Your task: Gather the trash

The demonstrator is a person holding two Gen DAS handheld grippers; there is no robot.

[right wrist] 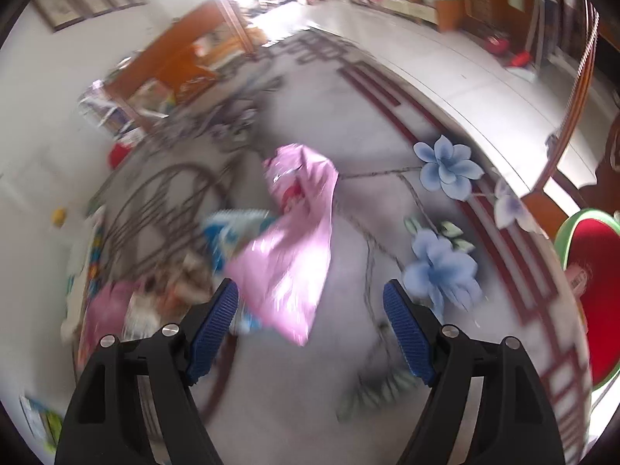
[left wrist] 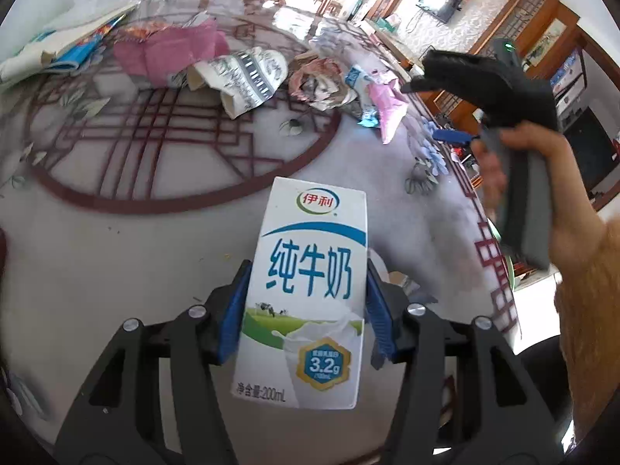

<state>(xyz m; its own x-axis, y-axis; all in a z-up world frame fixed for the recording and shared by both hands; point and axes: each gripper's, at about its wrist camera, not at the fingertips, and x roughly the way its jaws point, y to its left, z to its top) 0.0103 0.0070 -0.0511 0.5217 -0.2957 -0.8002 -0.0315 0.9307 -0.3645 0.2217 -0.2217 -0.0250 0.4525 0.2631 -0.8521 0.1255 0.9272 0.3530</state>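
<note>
My left gripper (left wrist: 308,271) is shut on a white and blue milk carton (left wrist: 306,294), held upright above the patterned table (left wrist: 155,240). Beyond it lies a heap of trash: a pink bag (left wrist: 170,54), a crumpled paper cup (left wrist: 248,73), a wadded wrapper (left wrist: 321,85) and a pink wrapper (left wrist: 387,108). My right gripper (right wrist: 310,290) is open and empty, above the table just short of the pink wrapper (right wrist: 294,240), with a blue packet (right wrist: 232,232) beside it. The right view is blurred. The right gripper body, held in a hand, shows in the left wrist view (left wrist: 503,108).
A red and green bin (right wrist: 593,294) stands off the table's right edge. Books and papers (left wrist: 69,46) lie at the table's far left. The table's curved edge (right wrist: 503,178) runs along the right, with tiled floor (right wrist: 465,58) beyond.
</note>
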